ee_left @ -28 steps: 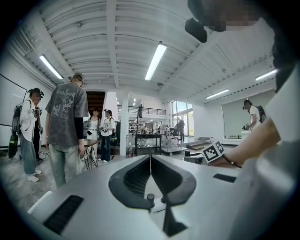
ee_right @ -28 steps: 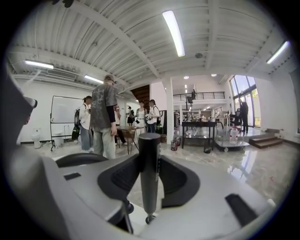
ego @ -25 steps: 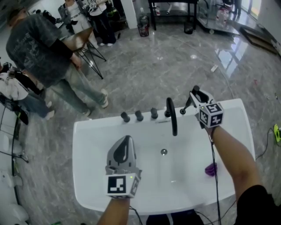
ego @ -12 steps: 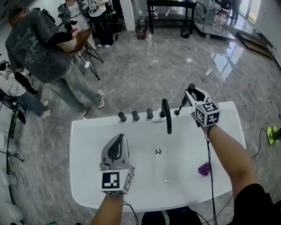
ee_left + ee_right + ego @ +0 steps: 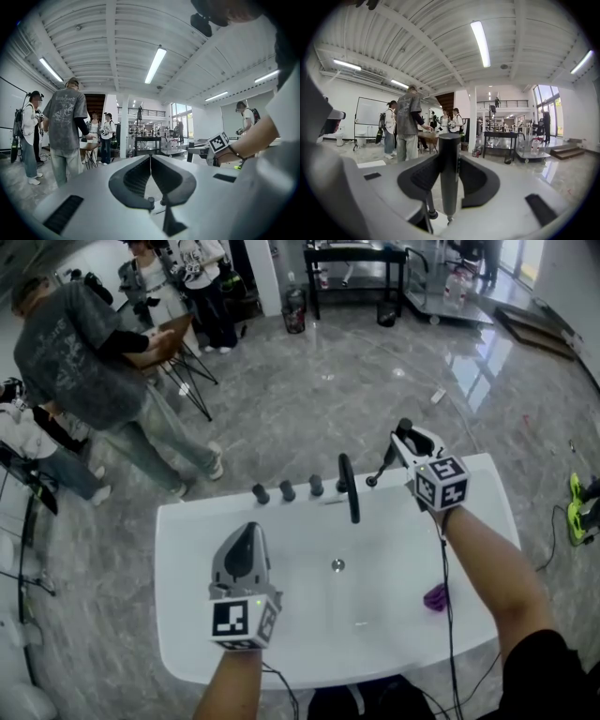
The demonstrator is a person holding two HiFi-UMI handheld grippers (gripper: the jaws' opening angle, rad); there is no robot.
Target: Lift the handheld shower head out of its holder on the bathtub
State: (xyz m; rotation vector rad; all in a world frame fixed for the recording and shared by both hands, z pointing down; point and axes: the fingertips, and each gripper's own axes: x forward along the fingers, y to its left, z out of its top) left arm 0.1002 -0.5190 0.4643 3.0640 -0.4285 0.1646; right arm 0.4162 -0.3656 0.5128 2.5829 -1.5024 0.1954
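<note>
Currently, the right gripper (image 5: 449, 158) sits higher over the far rim of the bathtub (image 5: 187, 549) than it does one second earlier, and it carries the shower head (image 5: 449, 187) up with it. Its jaws stand part-way apart, clamped on the dark barrel of the shower head. The left gripper (image 5: 150, 158) also sits higher, over the near left part of the bathtub; its jaws are together with nothing between them.

Judgement: the lift is under way and probably close to complete, since the lower tip of the barrel shows bare in the right gripper view. The holder itself cannot be made out, so full clearance is not confirmed.

The shower head is located just right of the faucet (image 5: 349, 491), above the far rim. Its long axis stands close to upright, crosswise to the jaws, with the flat end up and the narrow tip down.
</note>
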